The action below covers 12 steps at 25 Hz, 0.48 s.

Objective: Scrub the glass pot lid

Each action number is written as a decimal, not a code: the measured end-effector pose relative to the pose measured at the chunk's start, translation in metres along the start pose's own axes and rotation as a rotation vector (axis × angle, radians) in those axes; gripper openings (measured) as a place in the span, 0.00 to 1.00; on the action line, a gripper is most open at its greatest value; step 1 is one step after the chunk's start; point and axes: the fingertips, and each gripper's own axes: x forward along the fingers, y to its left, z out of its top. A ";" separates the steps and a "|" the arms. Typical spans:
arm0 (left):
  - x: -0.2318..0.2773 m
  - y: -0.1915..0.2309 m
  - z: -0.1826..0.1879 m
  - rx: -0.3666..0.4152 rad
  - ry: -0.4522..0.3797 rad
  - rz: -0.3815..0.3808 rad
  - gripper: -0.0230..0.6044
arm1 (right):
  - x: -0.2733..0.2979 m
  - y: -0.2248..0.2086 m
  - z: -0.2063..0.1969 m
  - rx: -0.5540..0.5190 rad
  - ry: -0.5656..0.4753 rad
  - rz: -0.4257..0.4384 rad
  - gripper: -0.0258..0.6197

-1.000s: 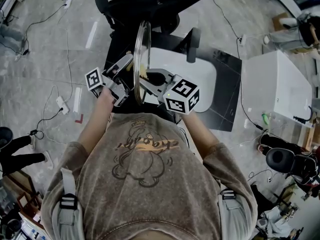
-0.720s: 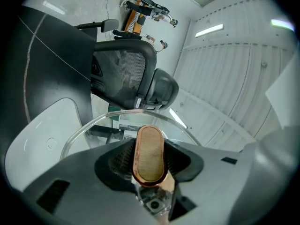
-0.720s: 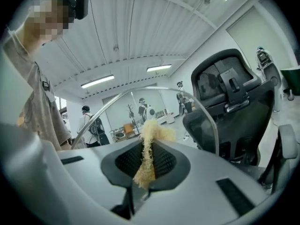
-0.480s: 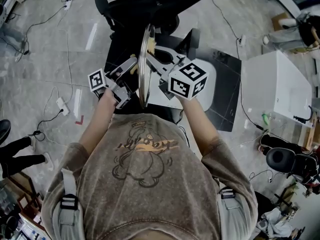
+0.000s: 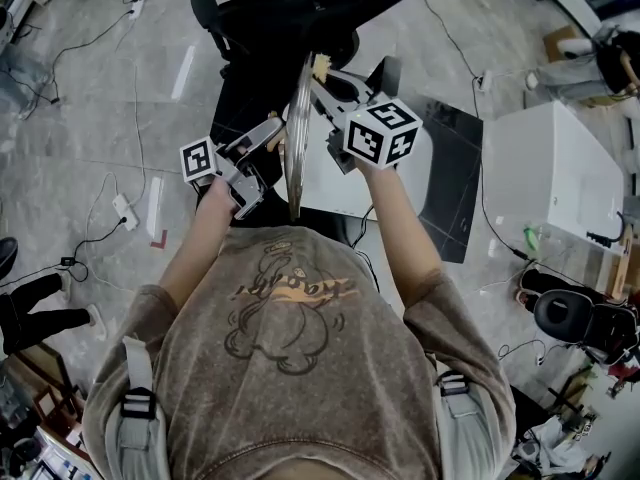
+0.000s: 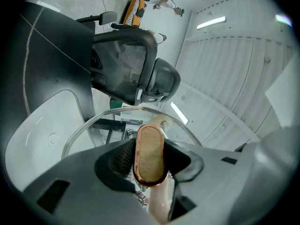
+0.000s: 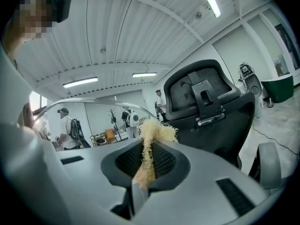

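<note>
Two grips: left tool (image 6: 150,162), oval copper knob (image 6: 150,151); right tool (image 7: 142,168), frayed fibrous scrubber (image 7: 151,136).

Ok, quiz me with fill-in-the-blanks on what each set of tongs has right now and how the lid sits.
1. The left tongs are shut on the glass pot lid's copper-coloured ____.
2. The right tongs are shut on a pale, fibrous ____.
3. In the head view the lid is seen ____-on, between the two sets of tongs.
4. Beyond the lid stands a black office ____.

Missing words: knob; scrubber; edge; chair.
</note>
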 end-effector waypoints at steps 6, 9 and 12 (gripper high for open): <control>0.003 -0.007 -0.007 0.004 0.026 -0.023 0.32 | 0.006 -0.032 -0.039 0.040 0.090 -0.074 0.10; 0.006 -0.009 -0.008 0.000 0.035 -0.040 0.32 | 0.007 -0.046 -0.063 0.081 0.132 -0.083 0.10; 0.006 -0.008 -0.007 -0.006 0.034 -0.041 0.32 | 0.006 -0.054 -0.089 0.105 0.184 -0.086 0.10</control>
